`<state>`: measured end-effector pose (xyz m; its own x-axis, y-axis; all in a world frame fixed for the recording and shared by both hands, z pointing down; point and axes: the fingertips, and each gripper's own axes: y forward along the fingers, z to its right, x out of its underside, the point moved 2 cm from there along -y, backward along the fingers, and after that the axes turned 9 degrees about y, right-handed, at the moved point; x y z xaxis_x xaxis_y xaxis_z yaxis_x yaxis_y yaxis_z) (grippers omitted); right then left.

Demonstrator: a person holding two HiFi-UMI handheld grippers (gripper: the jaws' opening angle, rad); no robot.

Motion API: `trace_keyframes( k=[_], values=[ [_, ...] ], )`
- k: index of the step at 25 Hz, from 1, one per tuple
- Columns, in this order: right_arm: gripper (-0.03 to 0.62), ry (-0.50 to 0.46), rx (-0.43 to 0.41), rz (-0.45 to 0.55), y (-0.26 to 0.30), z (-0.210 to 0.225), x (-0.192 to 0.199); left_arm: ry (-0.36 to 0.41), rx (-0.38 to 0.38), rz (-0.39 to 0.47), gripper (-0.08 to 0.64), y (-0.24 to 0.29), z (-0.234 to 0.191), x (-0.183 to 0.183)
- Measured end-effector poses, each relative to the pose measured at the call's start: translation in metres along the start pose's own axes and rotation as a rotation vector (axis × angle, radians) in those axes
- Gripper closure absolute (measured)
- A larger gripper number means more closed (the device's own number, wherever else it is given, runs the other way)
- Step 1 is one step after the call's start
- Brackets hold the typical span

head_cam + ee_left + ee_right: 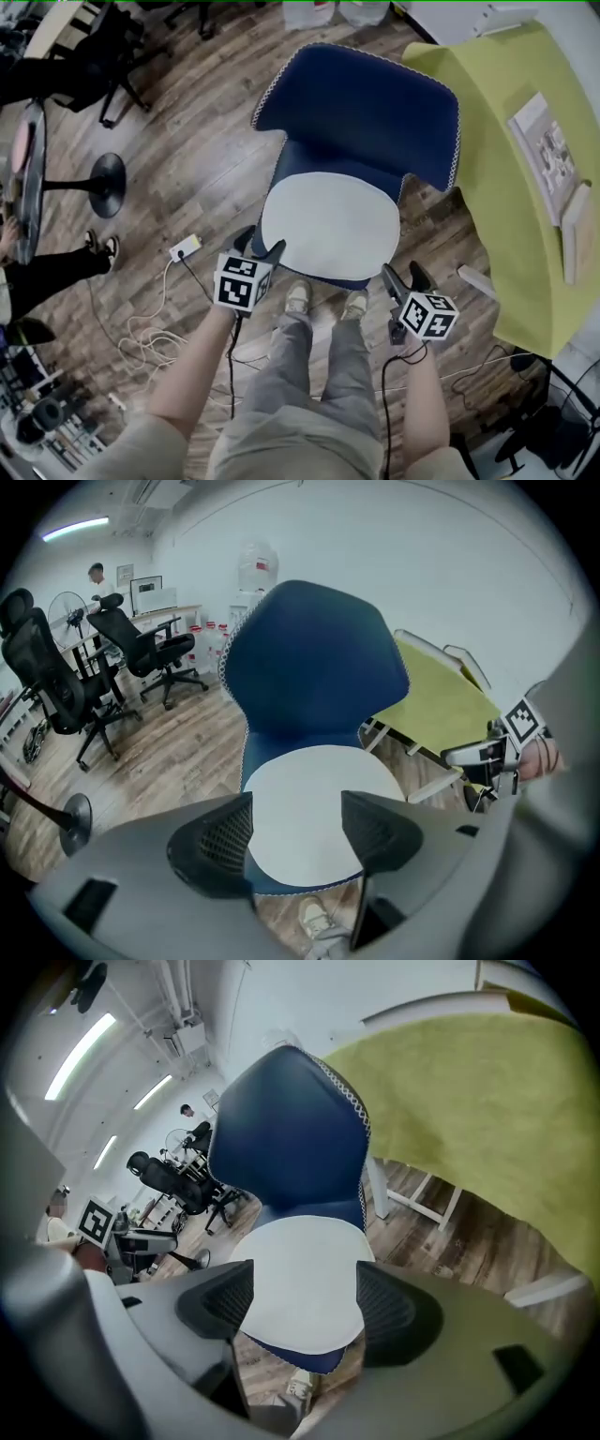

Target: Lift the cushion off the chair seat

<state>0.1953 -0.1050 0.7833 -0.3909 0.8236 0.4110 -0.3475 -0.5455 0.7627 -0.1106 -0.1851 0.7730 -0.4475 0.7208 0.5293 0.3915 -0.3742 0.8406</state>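
Note:
A pale round cushion (330, 228) lies flat on the seat of a dark blue chair (361, 103) with white edge stitching. My left gripper (260, 247) hovers at the cushion's near left edge, jaws open and empty. My right gripper (405, 277) hangs open at the seat's near right corner, apart from the cushion. In the left gripper view the cushion (314, 808) shows between the spread fingers (214, 841) of my left gripper (297, 834). The right gripper view frames the cushion (300, 1279) between the wide pads (394, 1309) of my right gripper (305, 1305).
A yellow-green table (511, 150) with a book (546, 150) stands right of the chair. Black office chairs (112, 658) and a stool base (105, 183) stand to the left. A power strip (185, 247) and cables lie on the wooden floor. The person's shoes (298, 298) are under the seat's front.

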Motion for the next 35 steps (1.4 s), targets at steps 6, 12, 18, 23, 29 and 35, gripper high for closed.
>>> trace_keyframes(
  k=[6, 12, 18, 23, 29, 35],
  values=[
    [0.242, 0.030, 0.038, -0.030, 0.053, 0.040, 0.009, -0.032, -0.002, -0.078, 0.267, 0.062, -0.014, 0.041],
    [0.235, 0.046, 0.054, -0.058, 0.095, 0.079, 0.021, -0.101, -0.011, -0.136, 0.265, 0.112, -0.021, 0.076],
    [0.225, 0.064, 0.077, -0.068, 0.120, 0.097, 0.033, -0.159, -0.039, -0.179, 0.264, 0.137, -0.030, 0.109],
    [0.225, 0.070, 0.067, -0.098, 0.138, 0.103, 0.048, -0.220, -0.059, -0.155, 0.262, 0.147, -0.036, 0.118],
    [0.328, 0.081, 0.035, -0.090, 0.138, 0.100, 0.056, -0.237, -0.064, -0.129, 0.262, 0.148, -0.034, 0.121],
    [0.462, -0.157, 0.114, -0.088, 0.133, 0.077, 0.052, -0.268, -0.055, -0.149, 0.332, 0.146, -0.038, 0.119]
  ],
)
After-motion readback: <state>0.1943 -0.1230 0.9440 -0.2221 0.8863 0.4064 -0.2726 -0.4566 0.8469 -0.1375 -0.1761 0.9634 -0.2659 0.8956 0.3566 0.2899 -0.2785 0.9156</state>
